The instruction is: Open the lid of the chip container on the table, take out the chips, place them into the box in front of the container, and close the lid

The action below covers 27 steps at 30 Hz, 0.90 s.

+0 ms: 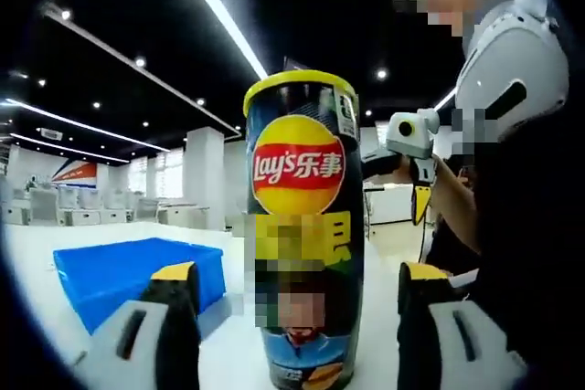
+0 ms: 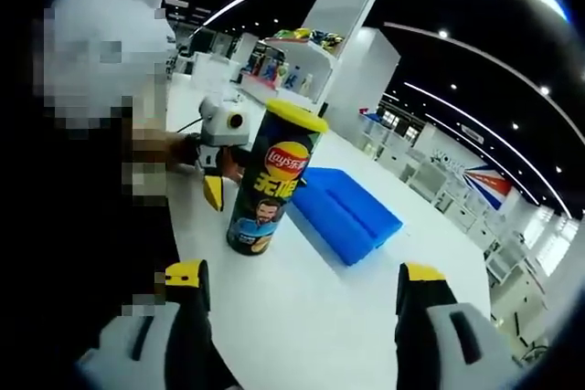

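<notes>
Left gripper view, left to right:
- Box (image 1: 137, 279): blue, open-topped, on the white table (image 1: 37, 253), just beside the can.
- Left gripper (image 1: 297, 285): jaws wide, one on each side of the can's lower half, with a gap on both sides; not clamped.
- Can (image 1: 302, 226): tall Lay's tube, upright on the table, yellow lid (image 1: 297, 81) on.
- Right gripper (image 1: 419, 196): seen beyond the can, held in a hand; its jaw setting cannot be read here.

Right gripper view, left to right:
- Left gripper (image 2: 213, 191): at the can's left flank.
- Can (image 2: 271, 184): upright, lid (image 2: 294, 115) seated, box (image 2: 347, 212) just to its right.
- Right gripper (image 2: 302, 294): jaws wide, empty, well apart from the can.

Step, as judged: opening not yet begun; the left gripper is placed to steady the can. Next move calls for closing on the body, then the right gripper coming to the lid rim to pry it off without tipping the tube.
</notes>
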Motion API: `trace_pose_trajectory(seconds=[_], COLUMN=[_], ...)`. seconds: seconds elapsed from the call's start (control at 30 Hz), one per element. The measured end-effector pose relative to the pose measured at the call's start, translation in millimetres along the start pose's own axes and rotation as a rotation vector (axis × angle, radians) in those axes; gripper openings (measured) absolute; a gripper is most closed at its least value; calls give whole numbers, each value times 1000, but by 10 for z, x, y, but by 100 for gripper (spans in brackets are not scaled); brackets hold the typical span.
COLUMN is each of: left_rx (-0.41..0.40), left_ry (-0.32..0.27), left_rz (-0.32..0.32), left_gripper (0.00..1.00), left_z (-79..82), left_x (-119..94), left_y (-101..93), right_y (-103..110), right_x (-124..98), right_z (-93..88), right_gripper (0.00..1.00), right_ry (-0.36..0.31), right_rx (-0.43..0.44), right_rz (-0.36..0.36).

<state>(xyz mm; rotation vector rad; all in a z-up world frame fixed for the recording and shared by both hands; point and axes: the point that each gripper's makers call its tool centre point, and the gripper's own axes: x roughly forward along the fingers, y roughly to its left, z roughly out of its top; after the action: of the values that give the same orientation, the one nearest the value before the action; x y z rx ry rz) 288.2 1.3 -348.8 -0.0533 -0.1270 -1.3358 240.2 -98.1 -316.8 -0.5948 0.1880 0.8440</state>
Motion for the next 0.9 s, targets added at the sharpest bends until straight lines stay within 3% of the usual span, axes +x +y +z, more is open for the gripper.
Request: trace_pose_trajectory(seconds=[0.33,0.37,0.43,0.47,0.5,0.53,0.73,0.9], left_rx=[-2,-4,13,-37,7,-18,-18,-22], left_ry=[39,42,104,104,121,94,90,83], left_rz=[7,9,58,2,57,33,37,41], left_gripper=[79,75,54,48,47,47,46,46], left_z=[-106,-113,-209,-211,-223,-185,-173,-174], left_x=[23,24,1,2,-28,-7,-16,-9], left_y=[4,7,75,-72,29,-38,-41,-29], right_y=[7,11,23,22,19,15,-12,-9], right_x=[22,22,27,28,29,29,30,5], right_z=[-18,-20,-27,-27,-27,-28,11,316], right_gripper=[79,79,79,79,79,79,80,86], right_ry=[11,12,15,15,14,13,-8,-132], right_rx=[-10,-12,-22,-25,-26,-26,-28,-55], right_rz=[3,6,8,7,6,4,-9,0])
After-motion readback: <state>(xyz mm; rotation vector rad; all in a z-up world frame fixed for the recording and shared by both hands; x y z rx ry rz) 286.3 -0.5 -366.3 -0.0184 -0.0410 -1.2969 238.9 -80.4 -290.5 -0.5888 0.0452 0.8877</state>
